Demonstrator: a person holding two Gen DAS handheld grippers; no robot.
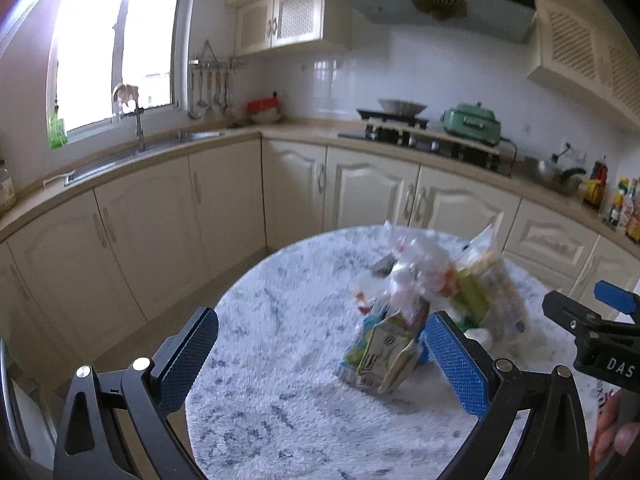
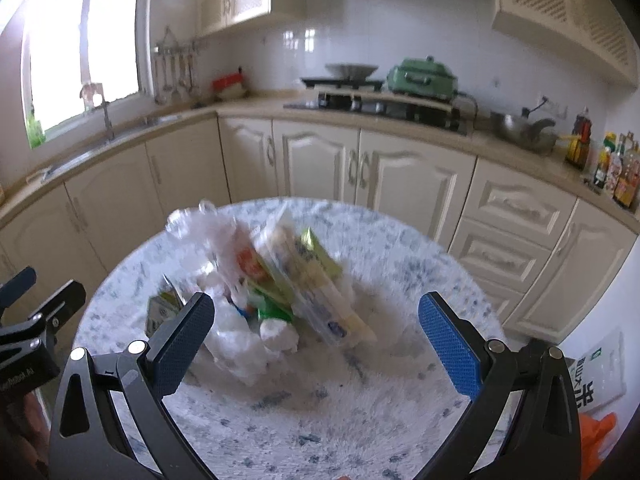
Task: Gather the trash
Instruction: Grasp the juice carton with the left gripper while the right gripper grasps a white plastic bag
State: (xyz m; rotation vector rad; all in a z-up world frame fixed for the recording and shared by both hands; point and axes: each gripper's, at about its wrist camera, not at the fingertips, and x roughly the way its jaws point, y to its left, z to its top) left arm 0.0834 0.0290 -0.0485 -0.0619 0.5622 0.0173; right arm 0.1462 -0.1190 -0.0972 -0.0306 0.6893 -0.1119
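Note:
A heap of trash [image 1: 432,304] lies on a round table covered with a white and blue fluffy cloth [image 1: 288,344]. It holds clear plastic wrappers, a squashed drink carton [image 1: 380,352], green packets and crumpled white tissue [image 2: 240,340]. The left gripper [image 1: 320,356] hovers open over the table, its right finger beside the carton. Over the near side of the heap [image 2: 280,280], the right gripper [image 2: 316,340] is open too, nothing between its fingers. Each gripper also shows at the edge of the other's view: the right gripper [image 1: 600,328] and the left gripper [image 2: 36,320].
Cream kitchen cabinets [image 1: 360,184] wrap around behind the table, with a sink [image 1: 132,152] under a window on the left and a stove [image 1: 420,132] with a green pot. Bottles [image 2: 612,168] stand on the right counter. A printed bag [image 2: 596,376] lies at lower right.

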